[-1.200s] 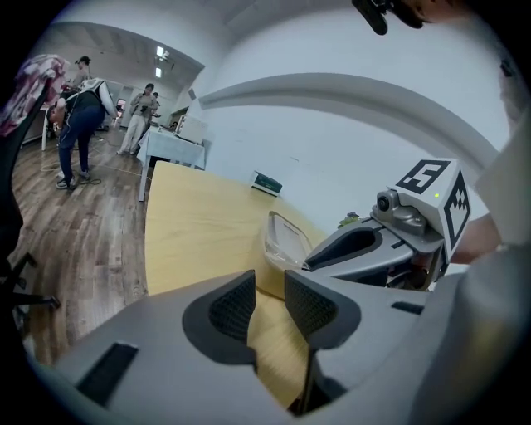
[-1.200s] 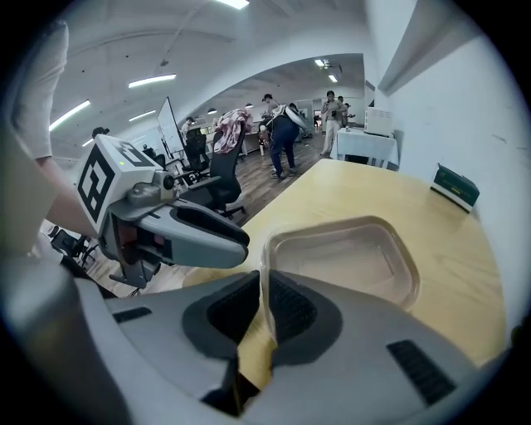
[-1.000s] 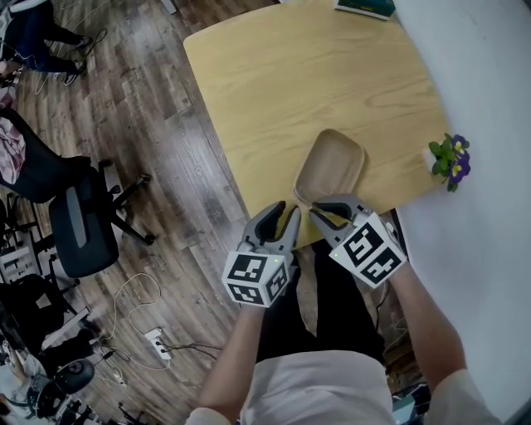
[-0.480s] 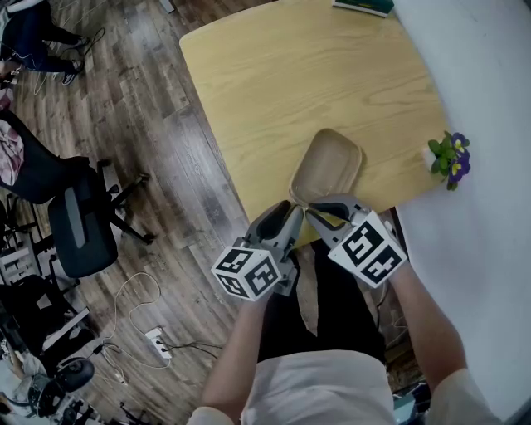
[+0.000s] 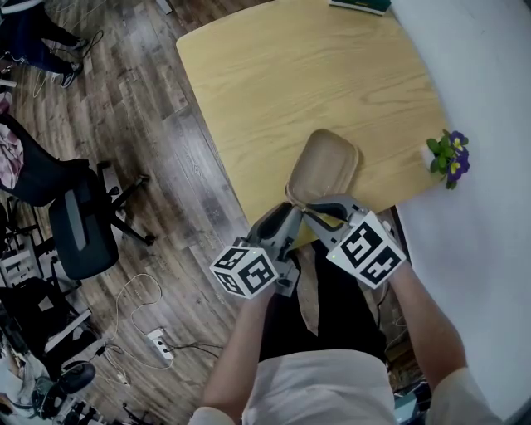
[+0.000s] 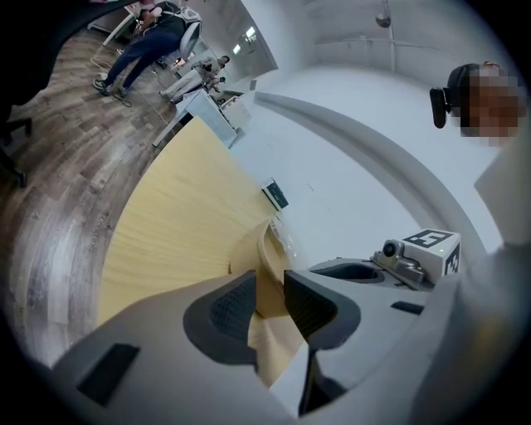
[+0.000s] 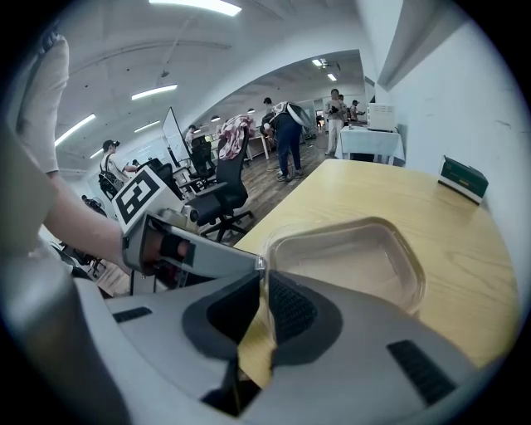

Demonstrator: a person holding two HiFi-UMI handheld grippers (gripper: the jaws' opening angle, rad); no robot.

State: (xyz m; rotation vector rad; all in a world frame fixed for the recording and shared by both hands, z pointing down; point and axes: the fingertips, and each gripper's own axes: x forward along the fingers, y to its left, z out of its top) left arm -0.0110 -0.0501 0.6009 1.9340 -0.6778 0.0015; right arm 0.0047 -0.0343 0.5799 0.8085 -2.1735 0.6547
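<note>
A shallow clear plastic container lies at the near edge of the wooden table. My right gripper is shut on its near rim; in the right gripper view the thin rim runs between the pads and the container spreads out ahead. My left gripper is rolled onto its side with its tips at the container's near left corner. In the left gripper view its jaws stand a little apart, and the container's edge rises just beyond the gap. The right gripper shows at that view's right.
A green book lies at the table's far edge. A small pot of purple flowers stands by the white wall at the right. An office chair and cables are on the wood floor to the left. People stand far off.
My left gripper has rolled over sideways and moved in to the container's near corner. The container has shifted slightly away along the table. The right gripper keeps its hold.
</note>
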